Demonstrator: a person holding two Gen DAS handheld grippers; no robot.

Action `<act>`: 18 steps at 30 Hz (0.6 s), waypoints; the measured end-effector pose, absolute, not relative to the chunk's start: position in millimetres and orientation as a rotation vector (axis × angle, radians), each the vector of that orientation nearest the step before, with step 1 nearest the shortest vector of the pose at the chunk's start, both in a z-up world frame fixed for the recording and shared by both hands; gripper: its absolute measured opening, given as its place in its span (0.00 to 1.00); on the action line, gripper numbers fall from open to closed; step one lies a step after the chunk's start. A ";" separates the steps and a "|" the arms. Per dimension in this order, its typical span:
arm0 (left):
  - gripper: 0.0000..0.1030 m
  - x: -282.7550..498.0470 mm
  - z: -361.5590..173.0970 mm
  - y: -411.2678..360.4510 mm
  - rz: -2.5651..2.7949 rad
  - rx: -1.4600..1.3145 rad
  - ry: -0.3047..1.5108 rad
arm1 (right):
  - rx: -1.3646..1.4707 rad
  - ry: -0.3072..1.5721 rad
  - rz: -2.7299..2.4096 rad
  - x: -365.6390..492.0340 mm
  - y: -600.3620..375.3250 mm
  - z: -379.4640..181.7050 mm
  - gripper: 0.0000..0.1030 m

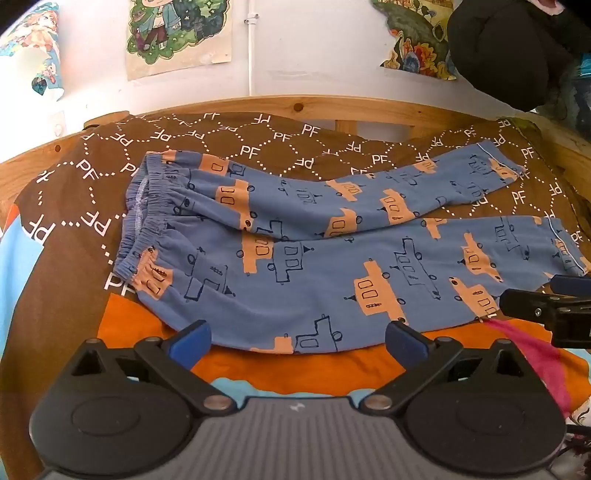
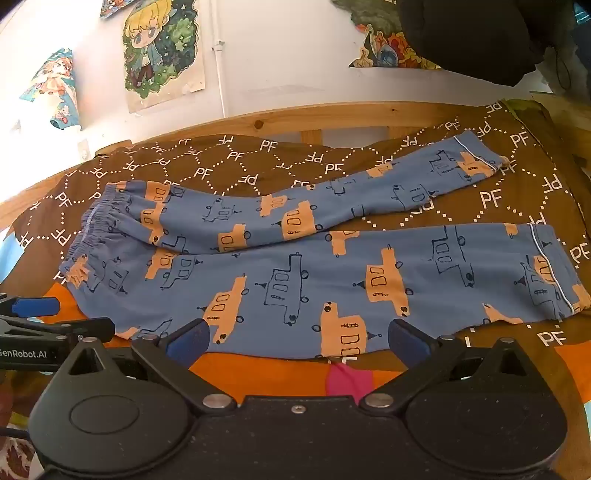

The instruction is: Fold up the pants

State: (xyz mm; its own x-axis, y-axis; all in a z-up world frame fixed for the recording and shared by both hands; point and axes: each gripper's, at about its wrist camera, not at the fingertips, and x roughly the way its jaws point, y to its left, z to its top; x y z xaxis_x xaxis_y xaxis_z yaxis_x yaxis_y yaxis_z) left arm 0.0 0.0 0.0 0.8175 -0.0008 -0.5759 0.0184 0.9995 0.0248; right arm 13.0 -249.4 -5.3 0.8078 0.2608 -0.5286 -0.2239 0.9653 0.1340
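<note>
Blue pants (image 1: 325,273) printed with orange and dark-outlined boats lie flat on the bed, waistband (image 1: 144,221) to the left, both legs stretching right with a gap between the cuffs. In the right wrist view the same pants (image 2: 314,273) fill the middle, near cuff (image 2: 554,273) at right. My left gripper (image 1: 297,341) hovers open just above the near edge of the near leg, nothing between its blue pads. My right gripper (image 2: 297,341) is open too, over the near hem further right. The right gripper's finger (image 1: 543,306) shows at the left view's right edge, and the left gripper's finger (image 2: 37,306) at the right view's left edge.
A brown cover (image 1: 258,147) with white PF lettering lies under the pants, over orange and pink bedding (image 1: 314,369). A wooden bed rail (image 1: 295,107) runs behind, with a white wall and posters (image 1: 177,33). A black padded object (image 1: 509,48) hangs at top right.
</note>
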 end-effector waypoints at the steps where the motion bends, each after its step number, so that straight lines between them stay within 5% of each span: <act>1: 1.00 0.0 0.0 0.0 -0.010 0.030 0.612 | 0.066 0.574 0.259 13.3 -249.5 -5.6 1.00; 18: 1.00 0.8 -1.4 2.4 -0.012 0.030 0.621 | 0.076 0.584 0.257 14.8 -251.3 -7.4 1.00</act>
State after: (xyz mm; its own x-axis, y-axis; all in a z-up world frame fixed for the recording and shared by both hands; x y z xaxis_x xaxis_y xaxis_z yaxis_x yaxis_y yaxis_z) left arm 0.8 2.4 -1.4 0.8133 -0.0026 -0.5819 0.0206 0.9995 0.0244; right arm 14.8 -251.3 -7.4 0.8031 0.2613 -0.5355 -0.2184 0.9653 0.1434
